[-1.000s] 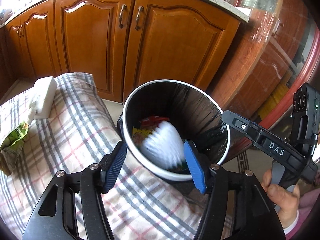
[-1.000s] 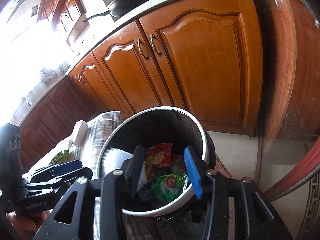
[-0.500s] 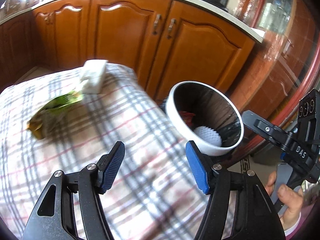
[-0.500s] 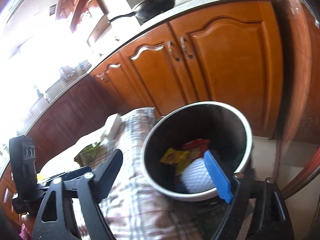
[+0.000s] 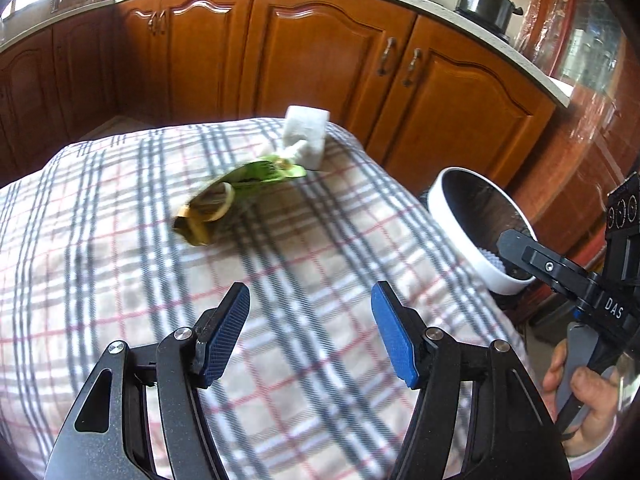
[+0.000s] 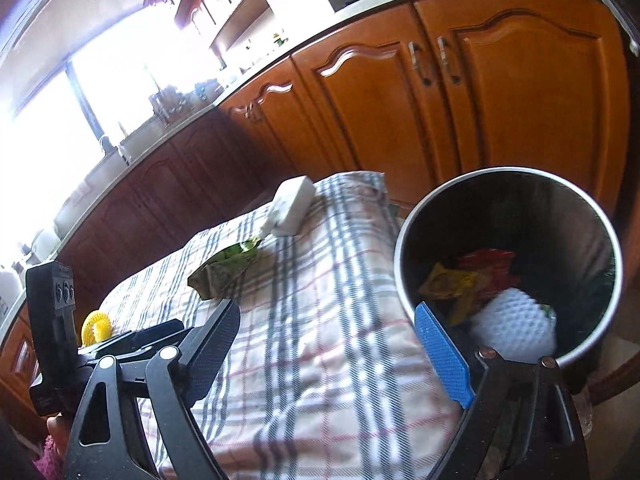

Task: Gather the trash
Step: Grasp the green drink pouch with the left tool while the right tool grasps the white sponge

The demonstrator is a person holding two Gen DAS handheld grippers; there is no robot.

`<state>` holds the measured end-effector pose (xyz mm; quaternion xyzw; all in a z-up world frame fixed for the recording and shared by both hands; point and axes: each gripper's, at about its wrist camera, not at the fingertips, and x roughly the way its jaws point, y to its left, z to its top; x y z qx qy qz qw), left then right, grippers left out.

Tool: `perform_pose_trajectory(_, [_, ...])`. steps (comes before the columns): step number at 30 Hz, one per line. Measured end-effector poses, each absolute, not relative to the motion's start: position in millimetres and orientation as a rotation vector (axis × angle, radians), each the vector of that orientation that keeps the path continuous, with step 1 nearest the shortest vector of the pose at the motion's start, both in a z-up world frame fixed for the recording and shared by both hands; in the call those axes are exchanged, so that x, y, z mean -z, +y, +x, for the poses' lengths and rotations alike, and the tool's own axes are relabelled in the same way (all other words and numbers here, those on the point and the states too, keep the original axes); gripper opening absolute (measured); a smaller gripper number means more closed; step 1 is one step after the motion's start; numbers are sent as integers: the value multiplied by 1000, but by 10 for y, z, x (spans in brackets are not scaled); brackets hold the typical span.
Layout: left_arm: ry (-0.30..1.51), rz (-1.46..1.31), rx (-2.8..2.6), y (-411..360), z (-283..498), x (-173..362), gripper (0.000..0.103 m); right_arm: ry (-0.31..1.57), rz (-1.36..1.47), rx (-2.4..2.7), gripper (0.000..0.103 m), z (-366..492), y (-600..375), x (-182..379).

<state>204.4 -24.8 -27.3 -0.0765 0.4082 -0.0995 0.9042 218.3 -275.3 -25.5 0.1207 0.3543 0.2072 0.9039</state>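
Observation:
A white-rimmed trash bin (image 5: pixel 452 184) (image 6: pixel 404 268) stands beside the table's right edge. Inside lie a white foam net (image 6: pixel 516 324) and red and yellow wrappers (image 6: pixel 472 276). A green crumpled wrapper (image 5: pixel 236 196) (image 6: pixel 224 266) lies on the plaid tablecloth next to a white foam block (image 5: pixel 306 134) (image 6: pixel 292 204). My left gripper (image 5: pixel 308 332) is open and empty above the cloth, short of the green wrapper. My right gripper (image 6: pixel 332 340) is open and empty, between the cloth and the bin's rim.
The table carries a plaid cloth (image 5: pixel 120 280). Wooden kitchen cabinets (image 5: pixel 320 60) run behind it. A yellow coiled item (image 6: pixel 96 326) lies at the cloth's left edge in the right wrist view. A pot (image 5: pixel 486 0) stands on the counter.
The white foam net dropped from my left gripper into the bin. Both grippers pulled back from the bin and swung left over the table; the right gripper opened wider.

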Motion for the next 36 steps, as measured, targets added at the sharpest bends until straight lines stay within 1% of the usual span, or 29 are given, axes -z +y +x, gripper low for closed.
perform_pose_trajectory(12, [821, -46, 151, 70, 2390, 203, 65, 780, 211, -471, 90, 2638, -2326, 298])
perform_pose_trajectory(19, [830, 48, 151, 101, 2686, 241, 66, 790, 212, -485, 90, 3024, -2130, 289])
perform_pose_trajectory(20, [839, 65, 160, 93, 2743, 262, 66, 793, 210, -486, 87, 3079, -2100, 294])
perform_pose_trajectory(24, [856, 118, 168, 59, 2893, 342, 66, 823, 229, -491, 69, 3334, -1997, 342])
perform_pose_trajectory(28, [899, 131, 161, 54, 3046, 472, 65, 845, 276, -493, 63, 3626, -1894, 396])
perform_pose_trajectory(29, [905, 123, 162, 64, 3078, 500, 61, 850, 282, -493, 60, 3690, -1873, 417])
perform_pose_trajectory(30, [911, 114, 165, 74, 3105, 521, 52, 862, 290, -487, 57, 3788, -1859, 450])
perform_pose_trajectory(31, [920, 100, 174, 90, 3132, 549, 47, 875, 299, -486, 55, 3857, -1840, 486])
perform_pose_trajectory(32, [931, 81, 184, 103, 3155, 578, 40, 882, 305, -485, 50, 3884, -1831, 508])
perform_pose_trajectory(34, [925, 75, 185, 105, 3162, 598, 38, 906, 313, -484, 43, 3980, -1784, 598])
perform_pose_trajectory(35, [921, 79, 187, 100, 3159, 598, 35, 915, 314, -486, 36, 4001, -1762, 632])
perform_pose_trajectory(36, [918, 79, 189, 98, 3154, 597, 33, 921, 320, -497, 34, 4021, -1747, 666])
